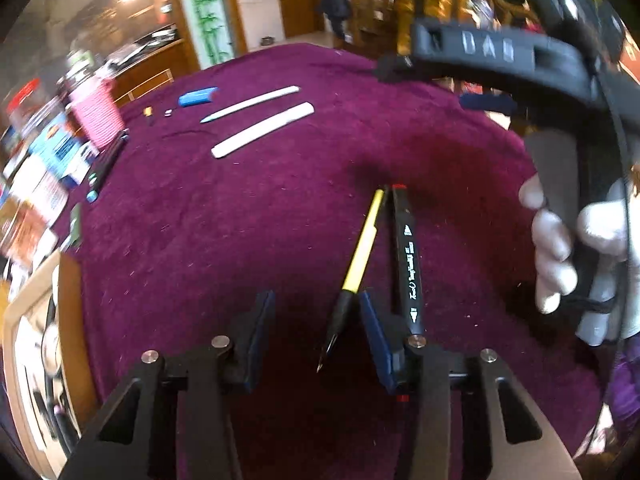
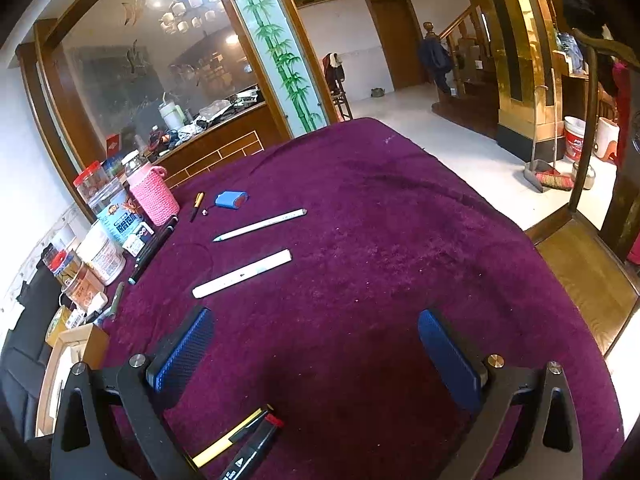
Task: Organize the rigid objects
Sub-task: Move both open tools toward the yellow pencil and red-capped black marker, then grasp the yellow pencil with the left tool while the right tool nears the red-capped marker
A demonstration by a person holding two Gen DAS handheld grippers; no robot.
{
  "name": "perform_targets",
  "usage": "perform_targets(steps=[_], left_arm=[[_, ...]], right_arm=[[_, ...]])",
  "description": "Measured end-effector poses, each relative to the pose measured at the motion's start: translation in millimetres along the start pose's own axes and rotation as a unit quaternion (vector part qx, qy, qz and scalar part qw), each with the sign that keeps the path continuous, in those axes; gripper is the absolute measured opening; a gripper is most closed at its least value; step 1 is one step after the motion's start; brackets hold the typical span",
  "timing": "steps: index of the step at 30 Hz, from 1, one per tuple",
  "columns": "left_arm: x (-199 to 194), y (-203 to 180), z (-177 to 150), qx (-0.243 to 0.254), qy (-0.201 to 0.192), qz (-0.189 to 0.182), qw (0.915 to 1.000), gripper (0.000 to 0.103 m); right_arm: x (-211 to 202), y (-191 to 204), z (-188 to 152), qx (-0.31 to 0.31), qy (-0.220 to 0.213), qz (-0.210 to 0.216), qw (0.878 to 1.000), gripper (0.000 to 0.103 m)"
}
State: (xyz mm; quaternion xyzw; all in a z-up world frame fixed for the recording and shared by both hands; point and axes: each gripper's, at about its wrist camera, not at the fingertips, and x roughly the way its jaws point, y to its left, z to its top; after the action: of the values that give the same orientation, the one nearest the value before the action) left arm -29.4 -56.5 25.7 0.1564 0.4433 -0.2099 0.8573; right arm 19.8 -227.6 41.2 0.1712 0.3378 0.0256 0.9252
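Only the left view shows the yellow pen [image 1: 362, 246] between half-open, empty left fingers [image 1: 260, 320]; right fingers [image 2: 184, 344] wide, empty.

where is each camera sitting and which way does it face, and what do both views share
Left wrist: sits on the left gripper, looking down along its open fingers at the yellow pen and black marker on the purple cloth; the right gripper and the gloved hand holding it show.
Right wrist: sits on the right gripper, facing across the table toward the room; only its own open fingers show.
Shared: the pen, marker, two white sticks, blue case.
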Motion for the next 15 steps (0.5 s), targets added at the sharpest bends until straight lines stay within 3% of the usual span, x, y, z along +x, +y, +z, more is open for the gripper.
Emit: perform_targets(steps=[13,15], left_arm=[[31.6,-4.6,22.8,-0.001,0.01,-0.039,0.9992,0.042],[32.1,-5.7,22.7,-0.006,0.005,-0.041,0.9991,0.034]], right_arm=[[3.1,-0.5,0.5,0.006,0.01,0.009,1.0,0.102],[3.9,-1.1,0.7,0.007,0.011,0.009,1.0,0.102]])
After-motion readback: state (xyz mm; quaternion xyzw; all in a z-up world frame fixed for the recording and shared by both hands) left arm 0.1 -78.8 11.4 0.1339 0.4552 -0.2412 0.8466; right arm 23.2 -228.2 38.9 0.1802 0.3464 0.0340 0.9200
